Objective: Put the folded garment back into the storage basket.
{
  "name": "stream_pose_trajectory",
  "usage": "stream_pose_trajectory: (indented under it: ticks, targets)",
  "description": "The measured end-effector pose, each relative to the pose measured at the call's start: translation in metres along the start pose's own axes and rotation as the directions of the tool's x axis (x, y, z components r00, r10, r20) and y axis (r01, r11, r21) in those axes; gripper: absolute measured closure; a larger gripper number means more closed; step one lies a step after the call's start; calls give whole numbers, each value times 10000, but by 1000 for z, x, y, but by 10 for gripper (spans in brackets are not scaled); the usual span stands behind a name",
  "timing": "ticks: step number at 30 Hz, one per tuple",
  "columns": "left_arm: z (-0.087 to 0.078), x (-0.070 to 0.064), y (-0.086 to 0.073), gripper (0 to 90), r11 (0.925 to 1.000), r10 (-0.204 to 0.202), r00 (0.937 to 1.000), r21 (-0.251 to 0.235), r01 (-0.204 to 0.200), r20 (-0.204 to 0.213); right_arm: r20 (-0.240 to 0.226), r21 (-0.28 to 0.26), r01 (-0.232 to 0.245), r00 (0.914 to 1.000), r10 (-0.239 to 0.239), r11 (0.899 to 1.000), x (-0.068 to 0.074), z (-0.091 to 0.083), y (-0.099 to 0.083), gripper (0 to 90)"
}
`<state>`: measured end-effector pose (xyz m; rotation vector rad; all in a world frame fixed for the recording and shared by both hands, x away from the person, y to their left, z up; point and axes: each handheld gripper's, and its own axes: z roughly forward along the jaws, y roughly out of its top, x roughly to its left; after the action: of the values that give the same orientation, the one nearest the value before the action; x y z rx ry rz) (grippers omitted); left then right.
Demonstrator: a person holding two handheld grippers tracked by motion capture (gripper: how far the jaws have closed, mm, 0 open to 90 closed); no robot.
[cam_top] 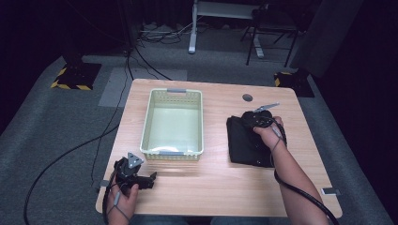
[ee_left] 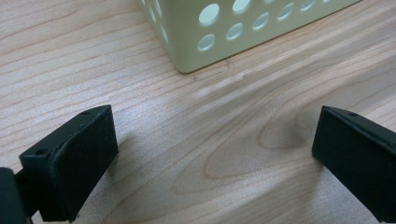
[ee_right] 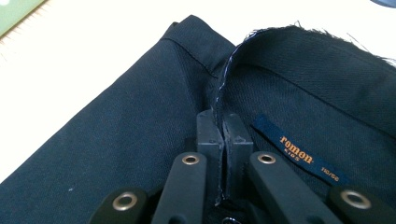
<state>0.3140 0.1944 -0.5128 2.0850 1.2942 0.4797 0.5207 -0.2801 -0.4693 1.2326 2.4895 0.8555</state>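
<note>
A: Desk (cam_top: 211, 187) first: one, light wood grain, carrying everything. What is sitting on it?

B: One pale green basket (cam_top: 172, 123), perforated walls, standing left of centre. One black garment (cam_top: 244, 140), lying folded on the right half, well apart from the basket.

A: The garment's look?

B: Dark twill weave, showing stitched seams in the right gripper view. One raw, fraying edge (ee_right: 299, 32) is lifting up. One dark label (ee_right: 299, 156) with orange lettering is showing inside.

A: Tongs?

B: Two. The right tongs (ee_right: 224, 135) are sitting over the garment's far end, jaws pressed together and pinching one thin edge of the cloth between them. The left tongs (ee_left: 210, 154) are resting low at the desk's near left corner, jaws spread wide, gripping nothing, bare wood between them, one basket corner (ee_left: 187, 65) just ahead.

A: Hands?

B: Two, one working each pair of tongs.
</note>
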Motion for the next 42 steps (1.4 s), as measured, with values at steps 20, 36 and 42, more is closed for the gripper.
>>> stream_pose_trajectory:
  ticks: [20,36,42]
  targets:
    - [0,0,0,3,10000,-2,10000,-7,2,2,-1,-527,29,10000,-29,9986,4,-33,7,878]
    - [0,0,0,2,10000,2,10000,1,-2,0,59,-1105,713,9974,-711,9913,31,-81,23,878]
    - [0,0,0,3,10000,-2,10000,-3,2,0,48,-1397,866,9962,-868,9864,38,-90,29,878]
